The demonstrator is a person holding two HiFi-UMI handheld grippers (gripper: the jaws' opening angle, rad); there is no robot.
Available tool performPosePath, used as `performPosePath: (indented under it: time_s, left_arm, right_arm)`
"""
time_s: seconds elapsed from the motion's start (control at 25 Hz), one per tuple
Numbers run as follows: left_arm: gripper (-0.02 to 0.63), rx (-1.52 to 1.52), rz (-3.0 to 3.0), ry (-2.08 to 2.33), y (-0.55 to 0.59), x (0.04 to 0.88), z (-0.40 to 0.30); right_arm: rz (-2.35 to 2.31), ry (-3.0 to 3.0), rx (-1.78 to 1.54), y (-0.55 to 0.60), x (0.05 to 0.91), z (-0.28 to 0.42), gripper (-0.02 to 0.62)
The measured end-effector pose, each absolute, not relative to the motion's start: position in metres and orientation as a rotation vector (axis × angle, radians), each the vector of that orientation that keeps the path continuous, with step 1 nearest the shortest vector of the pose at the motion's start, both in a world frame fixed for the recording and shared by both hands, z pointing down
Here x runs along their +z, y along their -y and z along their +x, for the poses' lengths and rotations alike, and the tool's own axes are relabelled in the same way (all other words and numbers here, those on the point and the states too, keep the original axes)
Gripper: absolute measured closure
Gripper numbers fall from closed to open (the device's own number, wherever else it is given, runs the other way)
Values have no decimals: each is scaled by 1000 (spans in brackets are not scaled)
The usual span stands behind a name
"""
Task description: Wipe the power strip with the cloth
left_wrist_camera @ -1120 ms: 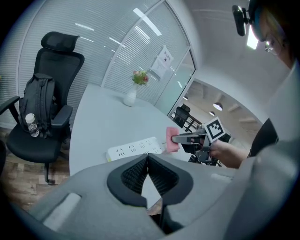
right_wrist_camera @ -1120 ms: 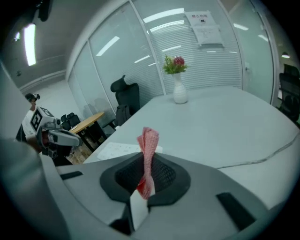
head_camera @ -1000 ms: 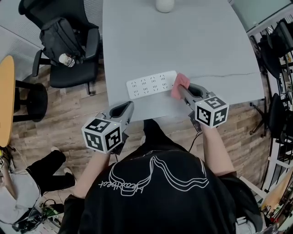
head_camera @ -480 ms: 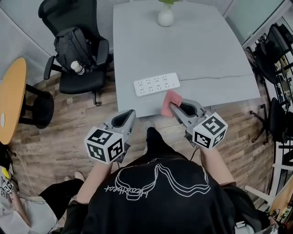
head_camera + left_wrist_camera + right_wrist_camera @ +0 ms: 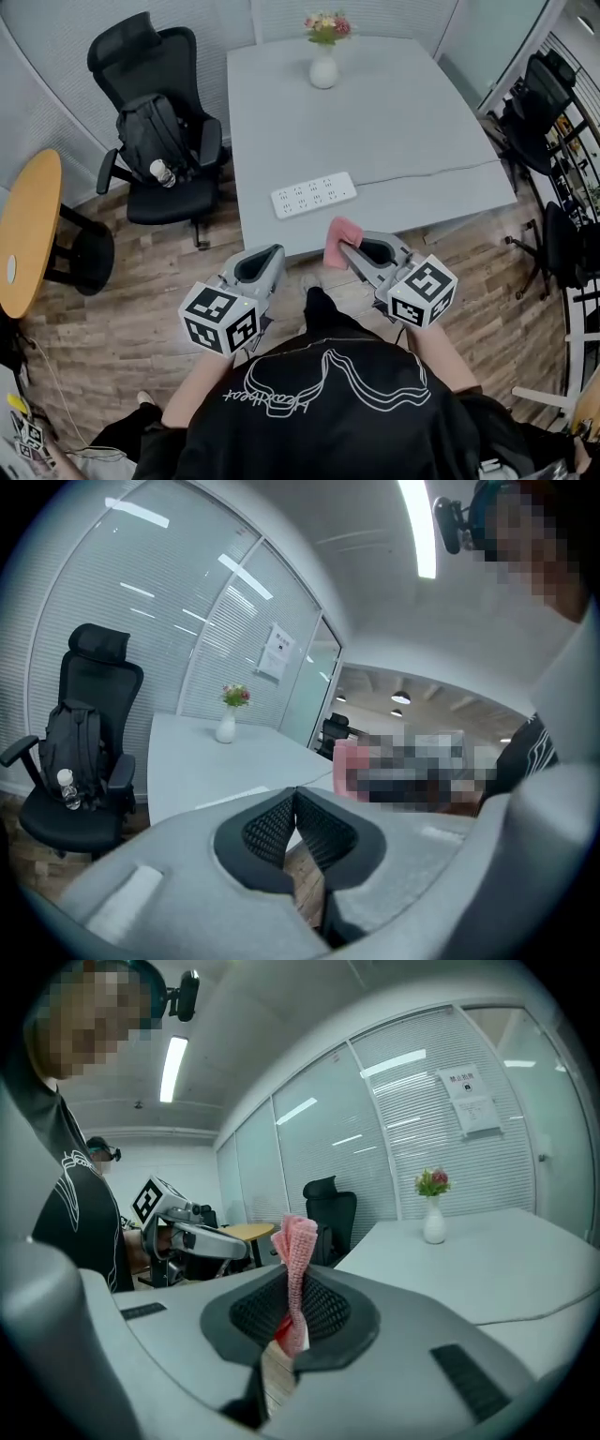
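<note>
The pale grey rectangular surface (image 5: 412,122) stands in a glass-partitioned room with a wood-plank floor (image 5: 141,309). The white multi-socket power strip (image 5: 314,195) lies flat near the surface's edge, ahead of both sets of fingers and apart from them. The right gripper (image 5: 293,1288) has its fingers clamped on the pink knitted cloth (image 5: 337,234), off the surface. The left gripper (image 5: 294,801) has its fingers pressed together, empty. Beyond the strip, a white ceramic vase (image 5: 323,70) holds flowers (image 5: 326,26). A black office chair (image 5: 141,66) carries a black backpack (image 5: 155,131).
</note>
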State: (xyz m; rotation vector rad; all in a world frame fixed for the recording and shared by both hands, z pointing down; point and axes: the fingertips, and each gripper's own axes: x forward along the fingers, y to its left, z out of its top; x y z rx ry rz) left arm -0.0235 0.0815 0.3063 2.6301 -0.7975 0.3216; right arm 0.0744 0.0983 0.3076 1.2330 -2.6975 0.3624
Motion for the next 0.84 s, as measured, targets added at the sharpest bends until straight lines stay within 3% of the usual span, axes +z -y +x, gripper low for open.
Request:
performPosePath:
  time_s: [0.84]
  left_arm:
    - [594,299,2676,739,-79,292,-10]
  right_arm:
    - [1323,2655,354,-98,297,88,561]
